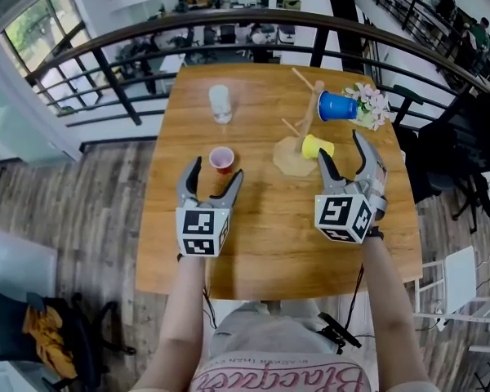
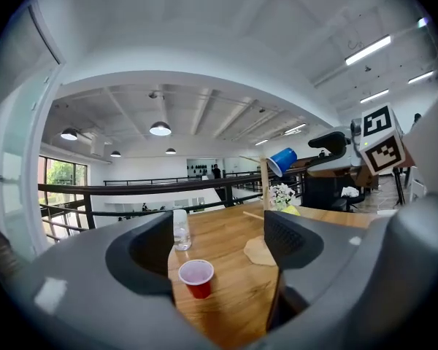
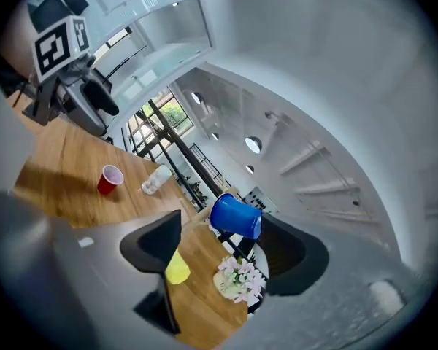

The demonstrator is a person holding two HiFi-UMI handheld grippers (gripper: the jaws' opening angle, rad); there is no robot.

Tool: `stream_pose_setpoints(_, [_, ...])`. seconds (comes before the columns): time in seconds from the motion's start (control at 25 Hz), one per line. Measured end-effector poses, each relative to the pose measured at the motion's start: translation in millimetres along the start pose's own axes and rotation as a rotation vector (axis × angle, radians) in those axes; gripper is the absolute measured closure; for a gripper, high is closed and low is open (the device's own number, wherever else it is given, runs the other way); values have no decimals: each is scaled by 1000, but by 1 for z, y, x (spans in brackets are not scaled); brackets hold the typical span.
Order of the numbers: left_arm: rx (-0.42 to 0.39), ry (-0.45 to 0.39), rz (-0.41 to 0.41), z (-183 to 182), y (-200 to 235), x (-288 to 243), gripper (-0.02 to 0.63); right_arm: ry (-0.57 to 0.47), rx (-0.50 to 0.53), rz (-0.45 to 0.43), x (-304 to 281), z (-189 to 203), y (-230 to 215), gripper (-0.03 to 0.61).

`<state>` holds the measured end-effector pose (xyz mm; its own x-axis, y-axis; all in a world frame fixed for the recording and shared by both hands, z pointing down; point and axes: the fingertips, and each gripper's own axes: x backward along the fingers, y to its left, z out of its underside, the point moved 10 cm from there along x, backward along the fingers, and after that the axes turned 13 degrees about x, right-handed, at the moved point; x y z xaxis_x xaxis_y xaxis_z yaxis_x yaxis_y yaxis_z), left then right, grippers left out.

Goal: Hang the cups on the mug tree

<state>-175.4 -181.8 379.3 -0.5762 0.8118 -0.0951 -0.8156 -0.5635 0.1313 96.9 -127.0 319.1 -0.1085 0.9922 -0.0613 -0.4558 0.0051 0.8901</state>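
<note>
A finger [image 3: 155,245] of the right gripper [image 3: 223,243] covers part of the yellow cup [image 3: 178,270] in that gripper's view, and the blue cup [image 3: 236,216] hides the peg inside it. In the left gripper view a finger [image 2: 292,243] of the left gripper [image 2: 219,232] hides all but a sliver of the yellow cup and one side of the mug tree's [image 2: 263,184] base. In the head view, what holds the flowers [image 1: 369,103] cannot be told, nor whether the clear cup [image 1: 220,103] holds anything. The bottom edge cuts off the person's [image 1: 294,358] body.

Shirt [image 1: 278,345] bears upside-down cursive print; not clearly legible.
</note>
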Motion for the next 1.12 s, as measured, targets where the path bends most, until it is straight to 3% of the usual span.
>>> stream_pose_setpoints(0.44, [40,86,-38,38,28,-23,221,84,-238,-87,13,24,51,327])
stream_pose_setpoints(1.12, [51,307,-68,112,64,-86,236,206,-463,-211,-1,52,104,390])
